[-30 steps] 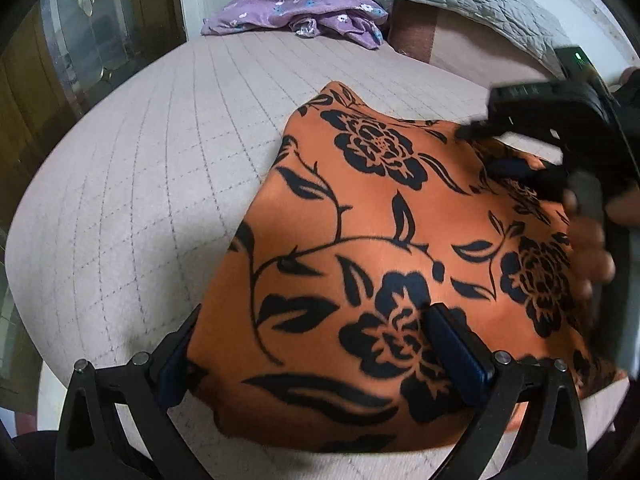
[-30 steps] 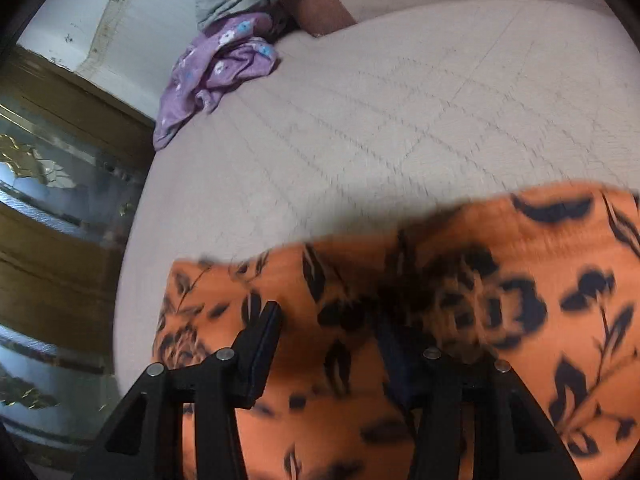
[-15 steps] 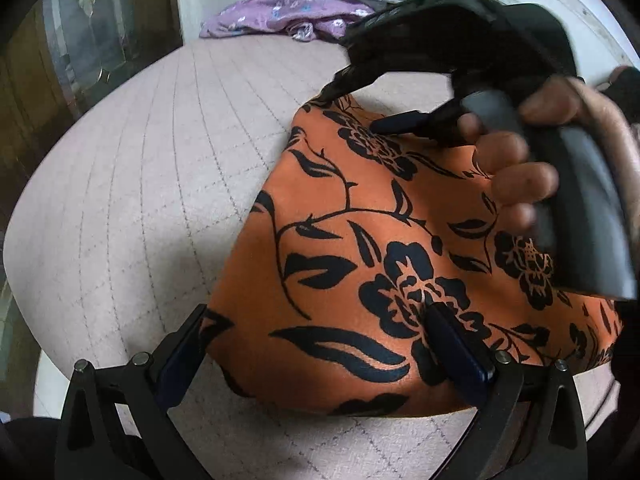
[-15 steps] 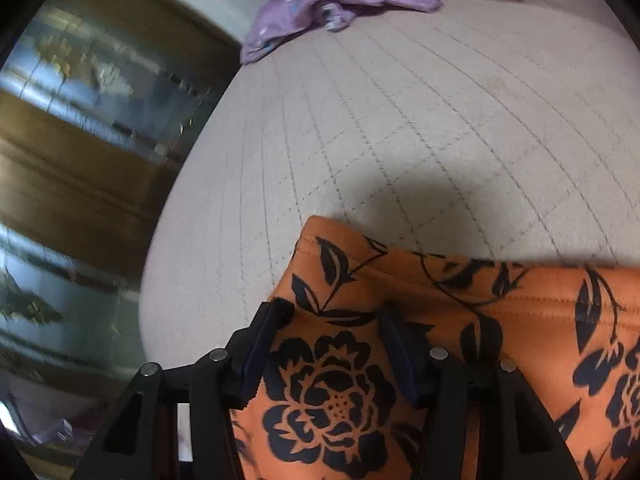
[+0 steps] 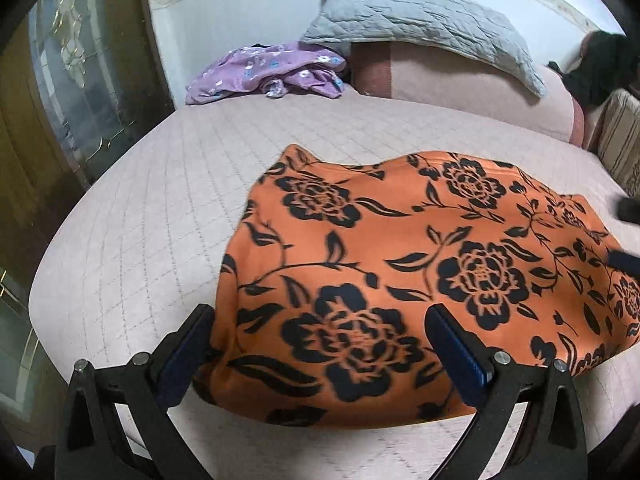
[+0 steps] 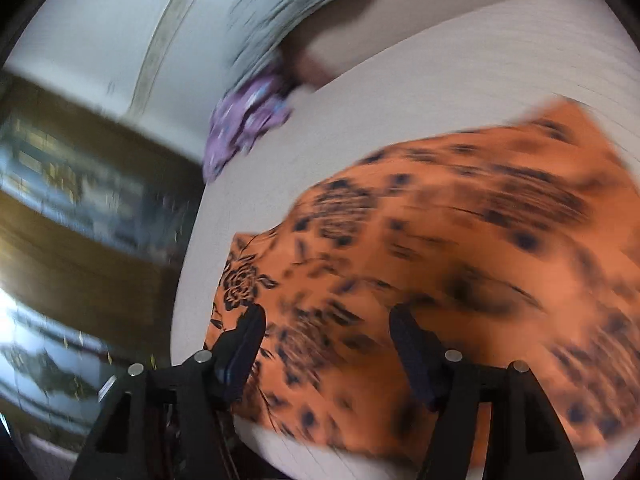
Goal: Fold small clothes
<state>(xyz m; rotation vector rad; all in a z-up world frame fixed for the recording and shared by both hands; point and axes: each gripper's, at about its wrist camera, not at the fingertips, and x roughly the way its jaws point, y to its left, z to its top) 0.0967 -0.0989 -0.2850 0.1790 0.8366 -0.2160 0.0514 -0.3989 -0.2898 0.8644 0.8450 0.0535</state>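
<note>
An orange garment with black flowers (image 5: pixel 400 264) lies folded on the pale quilted bed (image 5: pixel 160 208). My left gripper (image 5: pixel 320 340) is open, its fingers spread over the garment's near left corner, with no cloth pinched. In the blurred right wrist view the same garment (image 6: pixel 460 264) fills the right half. My right gripper (image 6: pixel 326 340) is open above its left end, holding nothing. A dark part of the right gripper (image 5: pixel 624 260) shows at the right edge of the left wrist view.
A purple flowered garment (image 5: pixel 264 72) lies crumpled at the far side of the bed, also in the right wrist view (image 6: pixel 248 120). A grey quilted pillow (image 5: pixel 420 28) rests on a pink bolster (image 5: pixel 472 84). A dark wooden glass-fronted cabinet (image 5: pixel 60 100) stands to the left.
The right gripper and hand have left the middle of the left wrist view and drawn off to the right. The right camera is swinging fast. The garment lies flatter.
</note>
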